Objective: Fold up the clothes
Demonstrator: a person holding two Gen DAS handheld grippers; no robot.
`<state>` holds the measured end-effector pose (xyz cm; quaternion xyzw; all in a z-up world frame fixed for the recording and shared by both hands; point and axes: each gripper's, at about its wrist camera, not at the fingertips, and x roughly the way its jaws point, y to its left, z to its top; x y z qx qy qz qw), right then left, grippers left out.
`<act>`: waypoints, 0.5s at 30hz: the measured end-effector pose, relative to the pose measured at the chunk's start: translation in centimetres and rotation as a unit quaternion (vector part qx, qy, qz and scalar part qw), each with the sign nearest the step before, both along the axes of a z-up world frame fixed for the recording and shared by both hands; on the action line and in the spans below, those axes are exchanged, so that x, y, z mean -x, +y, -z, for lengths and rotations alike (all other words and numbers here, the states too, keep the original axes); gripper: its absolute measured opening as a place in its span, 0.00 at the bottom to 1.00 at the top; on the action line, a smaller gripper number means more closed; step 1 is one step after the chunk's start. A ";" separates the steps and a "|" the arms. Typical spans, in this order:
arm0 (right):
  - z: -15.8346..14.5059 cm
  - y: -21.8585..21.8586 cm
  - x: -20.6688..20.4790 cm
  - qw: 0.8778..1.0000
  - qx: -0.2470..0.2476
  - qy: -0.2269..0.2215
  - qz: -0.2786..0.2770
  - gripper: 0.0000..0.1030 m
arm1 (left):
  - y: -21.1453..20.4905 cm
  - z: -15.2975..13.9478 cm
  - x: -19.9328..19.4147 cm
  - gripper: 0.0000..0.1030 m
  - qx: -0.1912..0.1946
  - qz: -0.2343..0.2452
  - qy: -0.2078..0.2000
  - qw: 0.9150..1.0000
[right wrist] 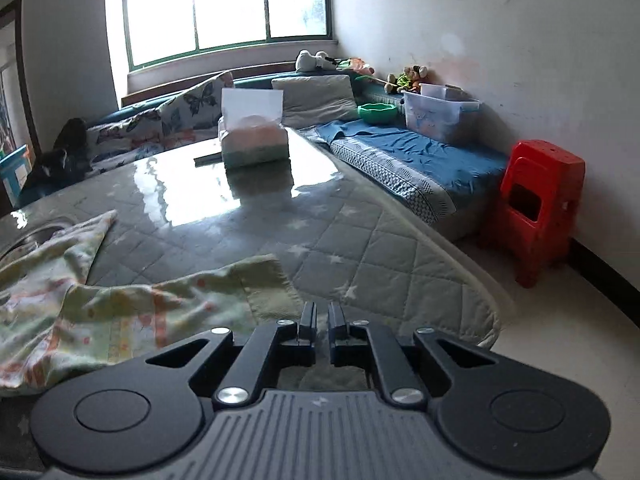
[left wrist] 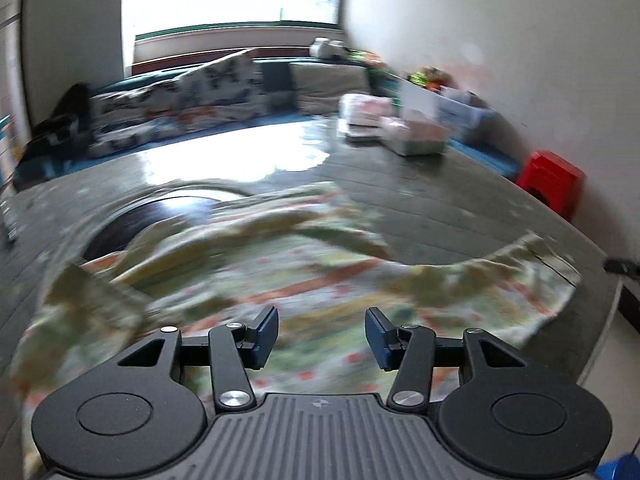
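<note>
Left gripper found open, jaws wide apart, poised just above the patterned garment with nothing between the pads. Right gripper found nearly closed, a thin gap between the fingers, holding nothing; positioned over bare quilted cover just beside the garment's near corner. Garment spread crumpled across the near part of the counter, 1 edge lying over a dark round recess at the left. Left view heavily blurred, so exact fold lines not legible. Risks judged: pinching 2 layers instead of 1 at a bunched ridge; right gripper missing the corner unless opened first; cloth sagging into the recess and dragging when lifted; glossy surface letting the garment slide rather than crease. Farther back, tissue box well apart, then red stool by the wall.
</note>
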<state>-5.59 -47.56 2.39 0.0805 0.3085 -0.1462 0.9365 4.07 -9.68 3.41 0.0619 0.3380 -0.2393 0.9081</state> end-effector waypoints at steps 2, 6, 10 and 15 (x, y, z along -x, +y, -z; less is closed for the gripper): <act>0.1 0.4 -1.1 1.000 -0.004 -0.001 -0.022 0.10 | -1.5 0.4 0.2 0.50 -0.004 0.021 0.003 1.000; 1.4 1.5 -4.6 0.998 -0.017 0.013 -0.066 0.20 | -3.7 1.5 0.8 0.50 -0.012 0.050 0.018 0.999; 2.8 2.4 -7.6 0.995 -0.017 0.031 -0.089 0.22 | -4.6 2.1 1.4 0.51 -0.018 0.068 0.025 0.997; 4.1 2.7 -10.2 0.995 0.002 0.044 -0.092 0.23 | -4.9 2.5 1.5 0.52 -0.020 0.080 0.035 0.996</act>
